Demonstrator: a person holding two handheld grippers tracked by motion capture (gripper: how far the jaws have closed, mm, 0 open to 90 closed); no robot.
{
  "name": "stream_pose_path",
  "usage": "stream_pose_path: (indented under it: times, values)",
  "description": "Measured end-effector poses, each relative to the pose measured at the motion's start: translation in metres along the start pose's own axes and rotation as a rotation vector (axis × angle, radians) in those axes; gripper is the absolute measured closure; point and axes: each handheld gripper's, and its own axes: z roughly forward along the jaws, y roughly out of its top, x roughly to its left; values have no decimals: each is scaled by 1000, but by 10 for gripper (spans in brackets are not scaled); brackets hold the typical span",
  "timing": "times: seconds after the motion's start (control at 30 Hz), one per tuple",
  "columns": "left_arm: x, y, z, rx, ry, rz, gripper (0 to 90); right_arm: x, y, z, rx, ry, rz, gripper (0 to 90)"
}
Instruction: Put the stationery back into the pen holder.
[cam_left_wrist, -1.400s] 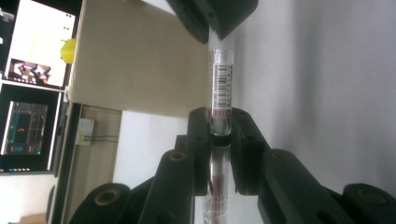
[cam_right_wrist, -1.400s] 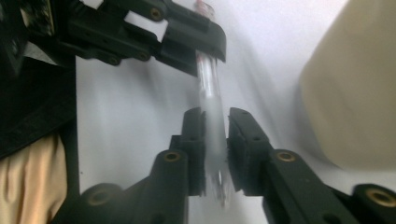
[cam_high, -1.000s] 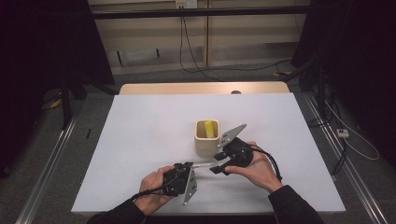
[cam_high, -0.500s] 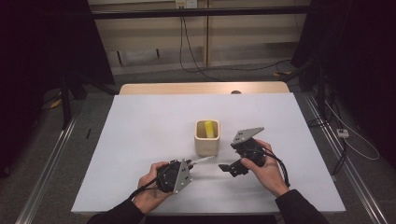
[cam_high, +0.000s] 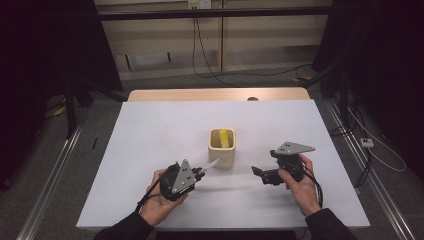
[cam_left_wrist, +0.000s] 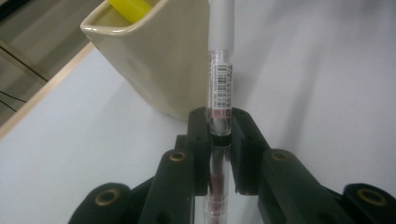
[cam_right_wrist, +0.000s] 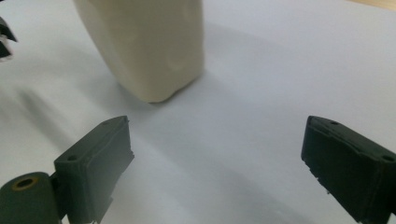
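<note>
A clear-barrelled pen (cam_left_wrist: 221, 70) with a white cap is clamped in my left gripper (cam_left_wrist: 219, 126), which is shut on its barrel. The pen (cam_high: 212, 164) points up and right, its tip close to the front of a cream square cup (cam_high: 222, 148). A yellow object (cam_high: 224, 137) stands inside the cup (cam_left_wrist: 154, 60). My left gripper (cam_high: 199, 172) is front-left of the cup. My right gripper (cam_high: 260, 175) hovers front-right of it. Its jaws have just been opening and now stand wide apart (cam_right_wrist: 219, 154) with nothing between them, facing the cup (cam_right_wrist: 144, 42).
The white table (cam_high: 150, 130) spreads wide around the cup, with a wooden edge (cam_high: 215, 94) at the back. Cables trail on the floor behind and to the right. A tip of the left gripper (cam_right_wrist: 4, 39) shows in the right gripper view.
My right gripper has drawn away to the right from the pen and the left gripper, and its jaws have opened. The left gripper keeps the pen and has shifted slightly.
</note>
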Motion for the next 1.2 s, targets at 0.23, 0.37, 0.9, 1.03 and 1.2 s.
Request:
stream_pose_path:
  times: [0.23, 0.37, 0.9, 1.03, 1.2]
  values:
    - [14, 0, -9, -58, -45, -128, 799, -1, -7, -6, -36, -52, -3, 75]
    - [19, 1, -15, -86, -55, -181, 798, -2, -10, -12, -54, -61, -1, 68]
    - [47, 19, -21, -155, -55, -287, 799, -6, -27, -26, -61, -92, 13, 74]
    - [58, 26, -20, -184, -50, -340, 799, -7, -30, -32, -71, -107, 19, 75]
    - [64, 42, -11, -171, -45, -325, 799, -6, -37, -37, -73, -107, 24, 52]
